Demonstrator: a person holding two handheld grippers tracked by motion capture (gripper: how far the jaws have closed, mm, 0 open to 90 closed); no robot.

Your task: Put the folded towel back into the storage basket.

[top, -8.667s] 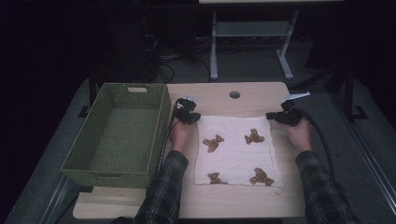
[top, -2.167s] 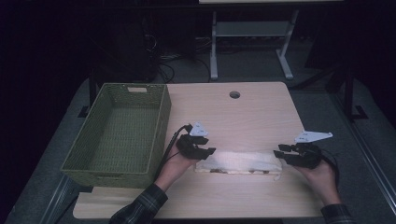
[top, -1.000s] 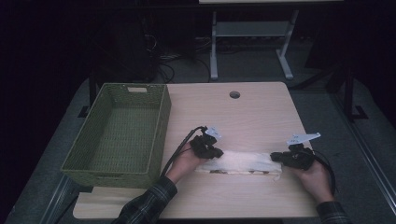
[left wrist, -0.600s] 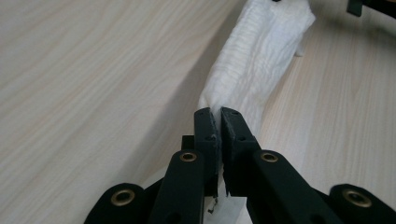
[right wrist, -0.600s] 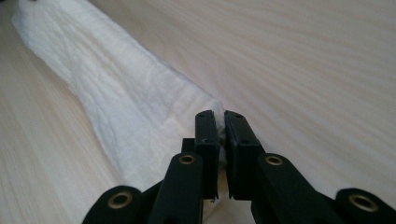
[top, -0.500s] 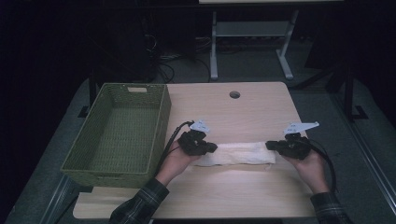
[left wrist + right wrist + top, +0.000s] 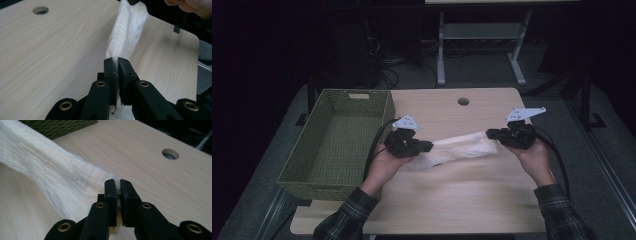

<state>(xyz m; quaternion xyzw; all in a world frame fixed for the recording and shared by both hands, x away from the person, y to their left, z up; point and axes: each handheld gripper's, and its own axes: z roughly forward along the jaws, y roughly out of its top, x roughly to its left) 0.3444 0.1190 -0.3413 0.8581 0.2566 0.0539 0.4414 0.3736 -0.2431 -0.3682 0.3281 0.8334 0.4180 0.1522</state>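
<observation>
A folded white cloth [image 7: 462, 148] hangs stretched above the wooden table [image 7: 447, 107], sagging a little in the middle. My left gripper [image 7: 428, 147] is shut on its left end, and my right gripper [image 7: 490, 133] is shut on its right end. Along the left gripper's own jaws, the cloth [image 7: 125, 32] rises from my left gripper [image 7: 117, 60] toward the other hand. In the right gripper view the cloth [image 7: 50, 172] runs off to the upper left from my right gripper [image 7: 118, 181].
A green woven basket [image 7: 312, 177] stands at the table's left side, close to the left hand; its corner [image 7: 60, 126] also lies beyond the cloth. A round cable hole [image 7: 463, 101] sits at the table's far middle. Dark floor and a metal stand lie behind.
Both hands have risen and moved away from the person, lifting the folded cloth off the table. It now hangs taut between the two grippers.
</observation>
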